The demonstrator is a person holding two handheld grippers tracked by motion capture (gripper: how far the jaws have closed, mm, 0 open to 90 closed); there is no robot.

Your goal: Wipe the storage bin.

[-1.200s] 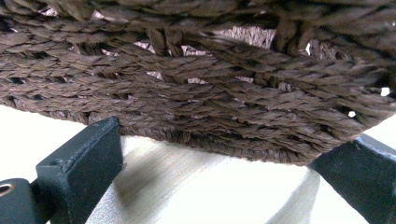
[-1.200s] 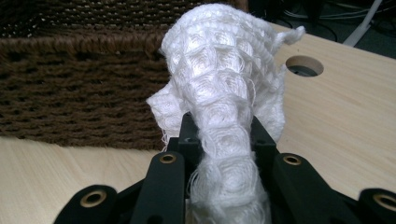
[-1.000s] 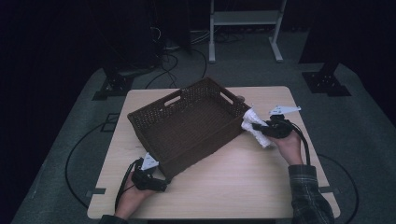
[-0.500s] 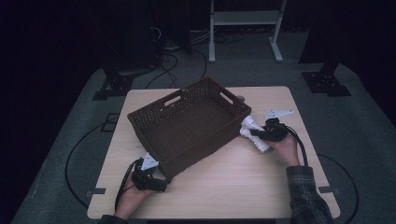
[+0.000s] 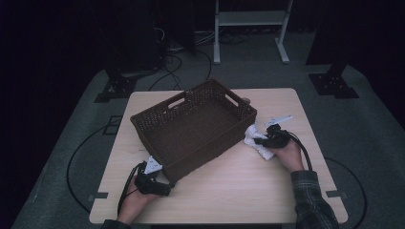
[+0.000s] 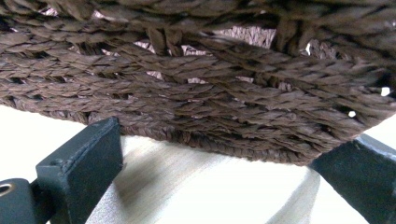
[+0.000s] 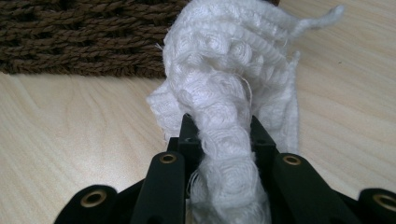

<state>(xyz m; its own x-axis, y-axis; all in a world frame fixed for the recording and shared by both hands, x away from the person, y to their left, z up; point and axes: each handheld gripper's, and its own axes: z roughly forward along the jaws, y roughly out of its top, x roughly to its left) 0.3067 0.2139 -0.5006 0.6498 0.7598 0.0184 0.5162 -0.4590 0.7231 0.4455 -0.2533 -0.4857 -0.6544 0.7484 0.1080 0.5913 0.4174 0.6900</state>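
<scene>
My left tool [image 5: 165,182] rests on the desk [image 5: 239,186] at seven o'clock, its jaws spread wide against the near corner of the wicker basket [image 5: 193,125]. At three o'clock, just beside the basket's wall, my right tool [image 7: 219,140] pinches a white knitted cloth [image 7: 233,88] that lies bunched on the desk.

The high view looks down across the whole table [image 5: 239,181]; both gripper views sit low, close against the basket [image 5: 193,126] wall.

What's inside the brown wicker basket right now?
The basket holds nothing on its visible woven floor. The near wall hides the strip of floor just behind it, so that part can't be checked.
</scene>
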